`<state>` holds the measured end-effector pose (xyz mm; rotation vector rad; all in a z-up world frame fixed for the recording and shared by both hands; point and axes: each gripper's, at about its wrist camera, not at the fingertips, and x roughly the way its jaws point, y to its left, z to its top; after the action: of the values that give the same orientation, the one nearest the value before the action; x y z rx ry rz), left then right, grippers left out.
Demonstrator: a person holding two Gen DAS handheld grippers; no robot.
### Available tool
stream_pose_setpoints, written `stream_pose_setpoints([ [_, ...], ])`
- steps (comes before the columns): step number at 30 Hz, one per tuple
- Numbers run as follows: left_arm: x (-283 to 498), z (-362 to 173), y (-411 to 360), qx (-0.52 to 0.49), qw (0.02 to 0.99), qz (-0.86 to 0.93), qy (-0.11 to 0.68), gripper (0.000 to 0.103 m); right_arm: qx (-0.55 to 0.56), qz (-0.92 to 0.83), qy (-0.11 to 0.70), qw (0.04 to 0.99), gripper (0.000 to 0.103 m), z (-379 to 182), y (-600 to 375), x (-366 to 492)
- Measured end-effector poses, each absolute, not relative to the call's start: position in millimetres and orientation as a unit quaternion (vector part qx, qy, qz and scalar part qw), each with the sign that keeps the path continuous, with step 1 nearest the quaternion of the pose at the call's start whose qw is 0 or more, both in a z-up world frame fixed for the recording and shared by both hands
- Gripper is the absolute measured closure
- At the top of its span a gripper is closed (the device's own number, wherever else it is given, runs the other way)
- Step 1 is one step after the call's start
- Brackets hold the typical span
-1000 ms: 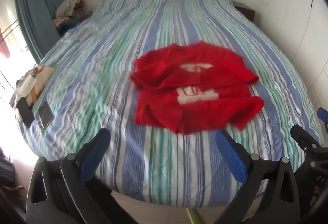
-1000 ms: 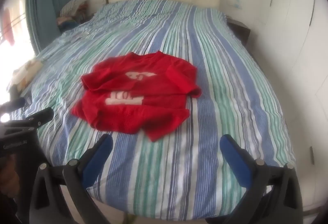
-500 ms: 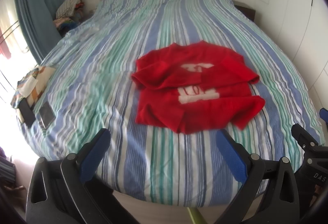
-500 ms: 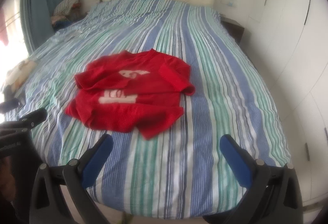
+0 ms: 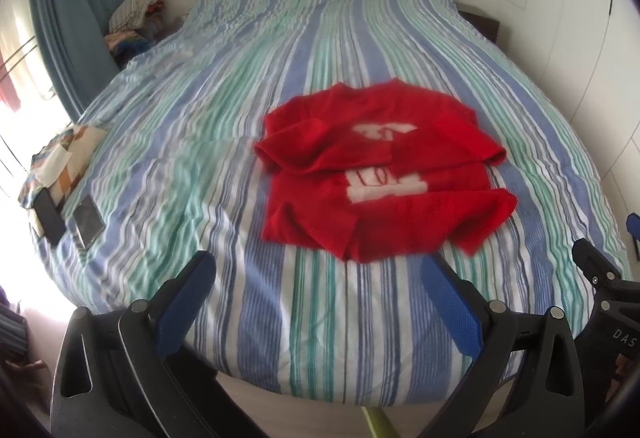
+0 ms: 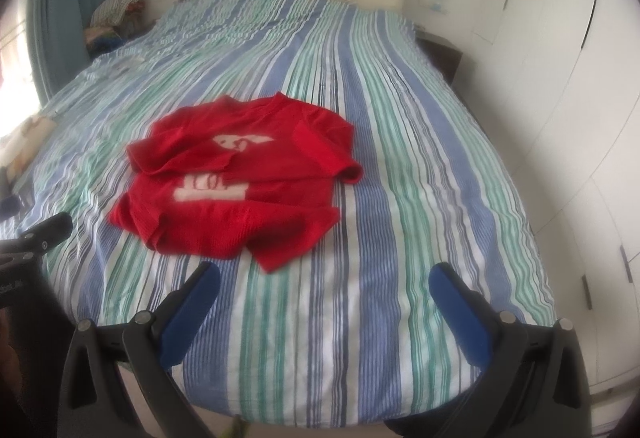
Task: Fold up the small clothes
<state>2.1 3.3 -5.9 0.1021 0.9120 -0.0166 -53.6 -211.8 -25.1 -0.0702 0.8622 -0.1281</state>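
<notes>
The red shirt [image 5: 384,173] lies crumpled on the bed [image 5: 224,85], towards its near end, one sleeve flopped over the white print and the hem bunched. Short of the shirt, the left gripper [image 5: 318,278] and right gripper [image 6: 326,288] hover above the bed's near edge, jaws wide apart and empty. A pinch at the rumpled hem could catch two layers or snag the striped cover beneath, dragging the shirt askew. No container shows near the shirt.

My bed [image 5: 328,322] wears a striped cover. A rumpled red shirt [image 5: 384,177] lies near its foot edge; two dark flat devices [image 5: 68,220] sit at its left edge.
</notes>
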Motion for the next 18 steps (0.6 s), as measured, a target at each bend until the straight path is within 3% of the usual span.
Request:
stream_pose_setpoints([
  [18,7.4,-13.7,19.8,0.042,0.890,0.009,0.454,0.001,-0.033,-0.067,0.415,0.907,0.000,-24.3,-212.1,-54.5],
])
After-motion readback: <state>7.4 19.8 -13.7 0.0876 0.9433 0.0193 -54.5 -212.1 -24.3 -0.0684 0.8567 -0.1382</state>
